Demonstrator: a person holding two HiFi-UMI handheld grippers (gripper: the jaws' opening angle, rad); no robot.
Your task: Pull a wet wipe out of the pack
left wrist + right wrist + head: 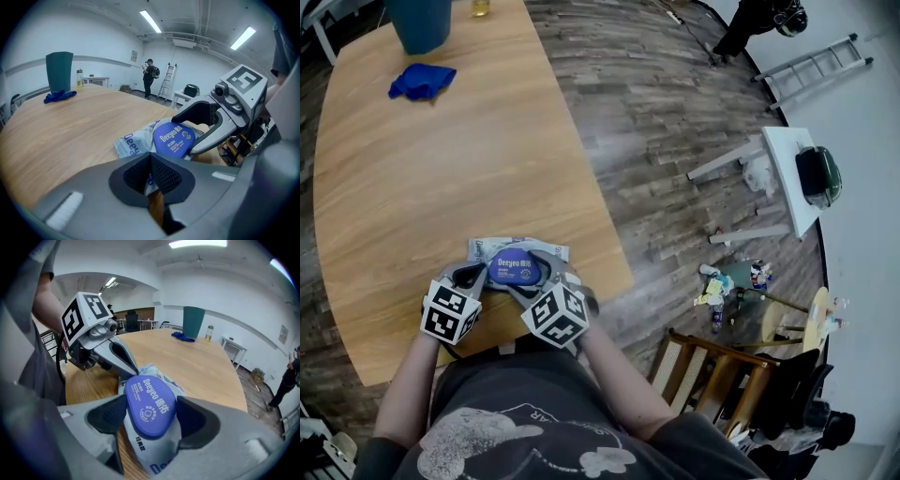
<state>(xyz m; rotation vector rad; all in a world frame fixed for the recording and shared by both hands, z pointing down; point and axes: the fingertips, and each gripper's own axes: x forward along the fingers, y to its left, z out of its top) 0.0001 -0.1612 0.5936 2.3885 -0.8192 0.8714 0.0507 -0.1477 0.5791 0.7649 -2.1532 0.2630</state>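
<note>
Softness is the main thing to reckon with. The pale grey plastic-film wet wipe pack lies flat on the light wooden table, close to the edge nearest the person. Its crinkled wrapper looks light and floppy, and would likely slide or lift off the board if tugged without being pinned. The only stiff part is the oval blue plastic flip lid on its top face. The lid is closed, so no wipe shows.

The right gripper points down at the pack with its jaws spread wide. One pad sits on either side of the lid and neither appears to squeeze it. The left gripper has its jaws closed together, with the tips down at the pack's edge. Whether a fold of film is nipped between the pads cannot be made out.

The smooth lid may be slippery, and it is probably best taken at its free lip rather than across its broad sides. The other claw would need to hold the pack down by its film or body. The wipe underneath will probably be damp, limp and clingy, easy to tear and inclined to drag the next sheet along. A pinch on its raised middle fold and a steady upward pull would suit it best.
</note>
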